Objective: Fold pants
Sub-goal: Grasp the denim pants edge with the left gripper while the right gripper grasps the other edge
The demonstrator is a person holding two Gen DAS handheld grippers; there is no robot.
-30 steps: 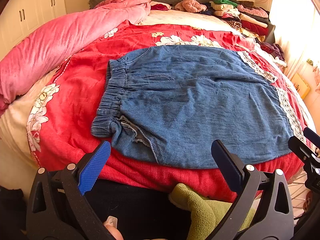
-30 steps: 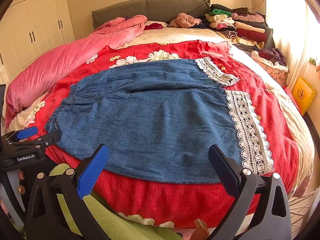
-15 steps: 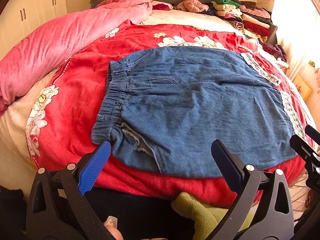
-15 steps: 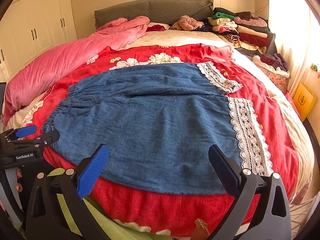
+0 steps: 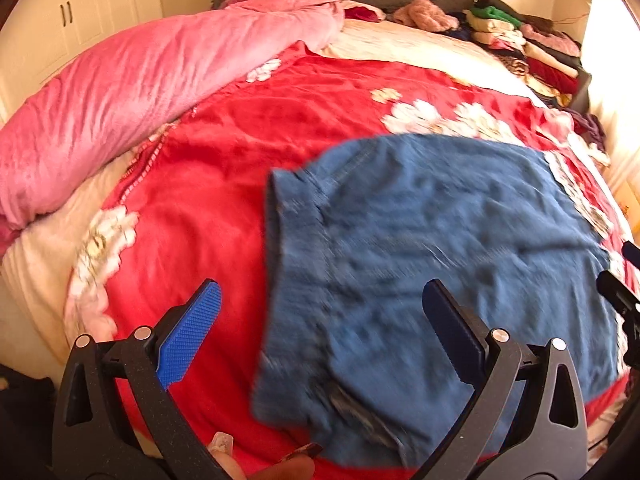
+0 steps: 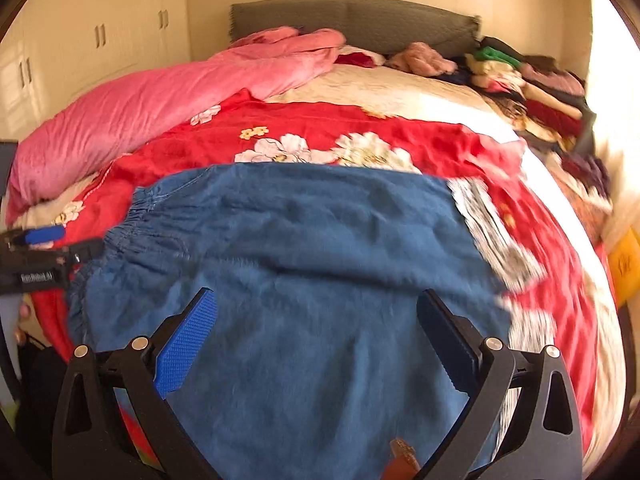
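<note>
Both grippers gape wide, holding nothing. Right gripper hangs over the near mid-part of the denim pants; left gripper straddles the waistband edge. Pants lie flat on the red blanket, long axis L-R, waistband left, lace hems right.

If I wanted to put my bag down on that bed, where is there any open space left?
The best bare patch is the red blanket between the pink quilt and the waistband of the denim pants. The cream bedspread between the pants and the headboard also looks open. The far right corner is crowded with a pile of folded clothes.
</note>
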